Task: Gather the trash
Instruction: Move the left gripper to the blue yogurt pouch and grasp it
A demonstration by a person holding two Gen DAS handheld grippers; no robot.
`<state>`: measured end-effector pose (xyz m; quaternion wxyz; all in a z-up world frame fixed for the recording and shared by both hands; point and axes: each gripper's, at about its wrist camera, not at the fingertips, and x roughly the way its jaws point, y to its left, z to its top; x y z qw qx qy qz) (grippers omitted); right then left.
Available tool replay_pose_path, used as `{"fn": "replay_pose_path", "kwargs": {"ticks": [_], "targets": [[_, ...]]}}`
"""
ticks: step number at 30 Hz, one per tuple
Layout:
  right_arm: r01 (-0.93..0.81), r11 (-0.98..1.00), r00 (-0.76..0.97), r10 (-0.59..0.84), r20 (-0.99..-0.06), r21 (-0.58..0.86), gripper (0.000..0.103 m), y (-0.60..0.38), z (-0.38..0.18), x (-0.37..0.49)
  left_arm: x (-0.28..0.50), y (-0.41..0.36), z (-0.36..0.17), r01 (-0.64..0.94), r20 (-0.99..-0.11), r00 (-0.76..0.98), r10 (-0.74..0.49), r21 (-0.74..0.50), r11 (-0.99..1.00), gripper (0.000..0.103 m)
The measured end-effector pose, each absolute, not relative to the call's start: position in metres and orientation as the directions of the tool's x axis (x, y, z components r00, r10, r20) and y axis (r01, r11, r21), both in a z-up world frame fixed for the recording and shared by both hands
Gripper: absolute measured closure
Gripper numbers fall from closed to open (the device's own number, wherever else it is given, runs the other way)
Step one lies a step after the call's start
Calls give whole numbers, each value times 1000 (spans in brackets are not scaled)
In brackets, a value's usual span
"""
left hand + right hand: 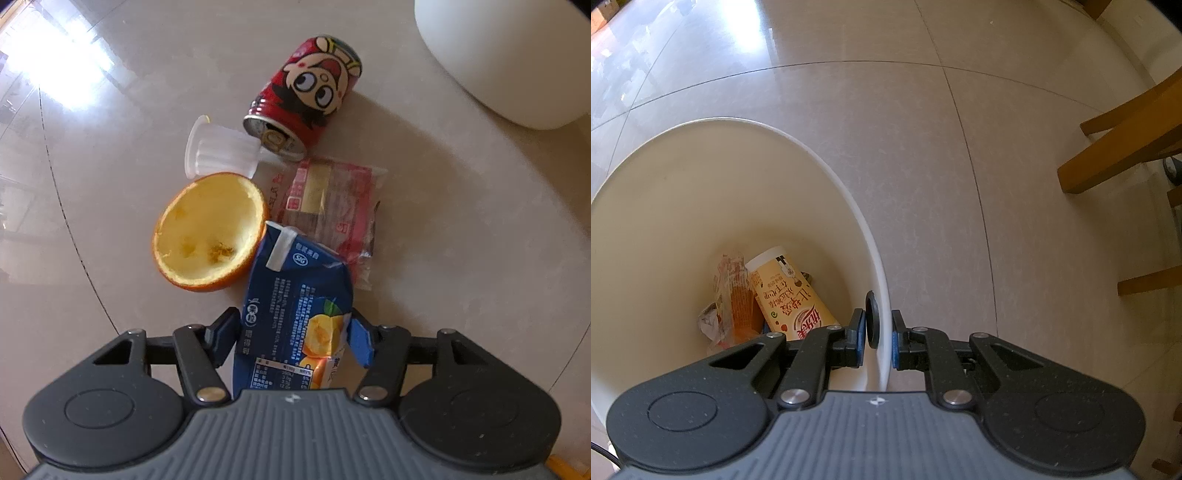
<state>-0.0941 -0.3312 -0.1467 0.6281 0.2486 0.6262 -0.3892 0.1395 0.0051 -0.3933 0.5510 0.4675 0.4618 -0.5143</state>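
On the tiled floor lies a small heap of litter. My left gripper (291, 336) is shut on a blue juice carton (295, 295), one finger on each side of it. Beyond the carton are a hollow orange peel half (210, 229), a clear plastic cup (218, 151) on its side, a red cartoon can (310, 92) on its side and a red-and-clear wrapper (332, 199). My right gripper (877, 339) is shut on the rim of the white bin (701, 203), pinching the wall and a black knob (872, 317). Inside the bin lie a yellow drink cup (790, 291) and crumpled wrappers (733, 295).
The white bin (517, 55) also shows at the upper right of the left wrist view, close to the can. Wooden chair legs (1126, 147) stand on the floor to the right of the bin. Glare brightens the tiles at the upper left.
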Motion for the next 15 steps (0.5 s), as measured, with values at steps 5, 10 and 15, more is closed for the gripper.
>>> {"fn": "replay_pose_path", "kwargs": {"ticks": [5,10,15], "targets": [[801,573,-88,-178,-980,-176,87,-331,-147,-95,137,8,-377,998,-988,54,-143,52,21,43],[806,567,-88,-170,-981,-170,88,-333,-146,-96,137,8,-359,998,-988,44,-146,38,43,46],[802,574,-90,-163,-982,-169,88,-333,-147,-96,142,4,-338,998,-988,20,-154,11,61,77]]}}
